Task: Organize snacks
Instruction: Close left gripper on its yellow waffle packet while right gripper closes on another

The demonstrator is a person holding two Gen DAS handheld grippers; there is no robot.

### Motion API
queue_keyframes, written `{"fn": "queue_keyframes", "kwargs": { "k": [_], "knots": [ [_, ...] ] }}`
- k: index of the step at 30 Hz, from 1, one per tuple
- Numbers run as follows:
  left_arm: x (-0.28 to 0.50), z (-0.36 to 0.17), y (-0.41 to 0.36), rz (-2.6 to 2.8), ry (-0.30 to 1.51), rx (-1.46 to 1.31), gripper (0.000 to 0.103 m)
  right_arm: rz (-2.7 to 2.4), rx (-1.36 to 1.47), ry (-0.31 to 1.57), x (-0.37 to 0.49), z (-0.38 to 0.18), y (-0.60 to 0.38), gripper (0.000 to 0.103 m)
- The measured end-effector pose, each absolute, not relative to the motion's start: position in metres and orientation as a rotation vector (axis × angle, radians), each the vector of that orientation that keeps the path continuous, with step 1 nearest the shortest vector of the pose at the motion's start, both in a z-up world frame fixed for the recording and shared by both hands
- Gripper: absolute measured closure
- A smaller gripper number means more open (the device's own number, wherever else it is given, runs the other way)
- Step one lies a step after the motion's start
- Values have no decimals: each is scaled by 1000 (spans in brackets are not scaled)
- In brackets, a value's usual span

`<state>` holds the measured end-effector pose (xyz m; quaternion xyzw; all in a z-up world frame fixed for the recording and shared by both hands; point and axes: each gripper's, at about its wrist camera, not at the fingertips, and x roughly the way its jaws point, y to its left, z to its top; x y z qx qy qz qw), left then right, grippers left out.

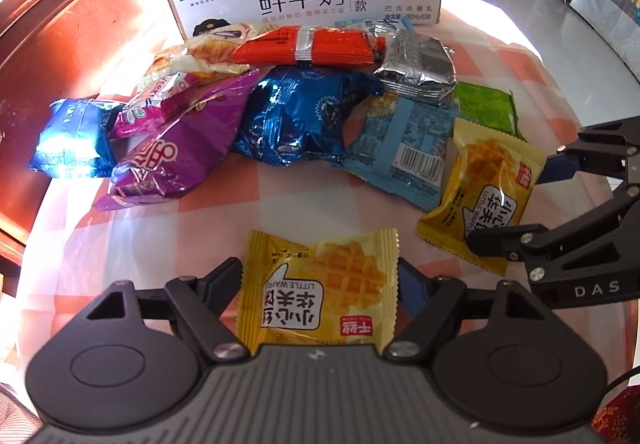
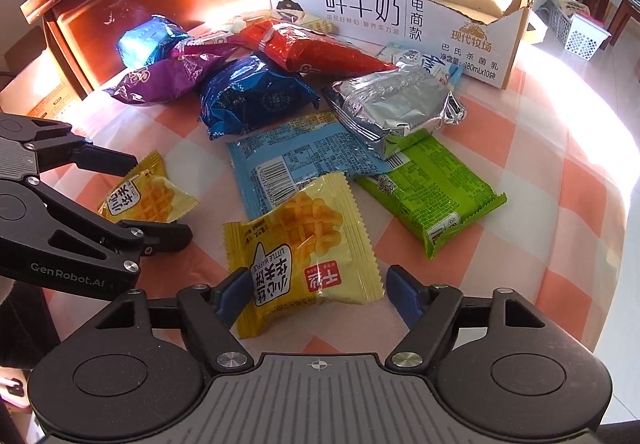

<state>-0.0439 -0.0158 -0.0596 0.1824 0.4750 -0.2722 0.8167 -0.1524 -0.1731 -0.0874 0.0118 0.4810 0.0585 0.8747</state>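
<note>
Two yellow Little Waffle packets lie on the checked tablecloth in front of a pile of snacks. My left gripper is open with its fingers on either side of one waffle packet; it also shows in the right wrist view around that packet. My right gripper is open around the second waffle packet, which also shows in the left wrist view between that gripper's fingers. Neither packet looks squeezed or lifted.
An open milk carton box stands at the back. The pile holds blue, purple, red, silver, light blue and green packets. A wooden headboard is on the left.
</note>
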Motion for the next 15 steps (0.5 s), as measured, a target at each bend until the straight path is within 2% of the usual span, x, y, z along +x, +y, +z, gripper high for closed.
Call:
{"fn": "queue_keyframes", "kwargs": {
  "k": [1,2,3,4,8,9,12,14,15],
  "knots": [
    [-44,-59,-16,-580,1012,388,27,126,31,998,-153,-86,-174,50],
    [-44,-58,-17,-578,1006,390,29,129,39,993,-153,-86,-175,55],
    [-44,-56,-16,-579,1002,386,37,130,48,990,-153,-85,-177,65],
    [-43,-55,-16,-575,1002,380,39,129,55,989,-153,-85,-178,71],
    [-43,-54,-16,-565,998,382,43,129,76,991,-152,-85,-181,76],
    [-43,-54,-16,-562,998,382,47,130,80,993,-151,-85,-181,76],
    [-40,-56,-14,-558,1013,361,47,129,150,997,-150,-86,-187,70],
    [-40,-56,-14,-546,1005,365,43,122,222,1005,-148,-86,-192,53],
    [-40,-56,-14,-538,1001,368,40,98,251,1014,-146,-87,-194,31]
  ]
}}
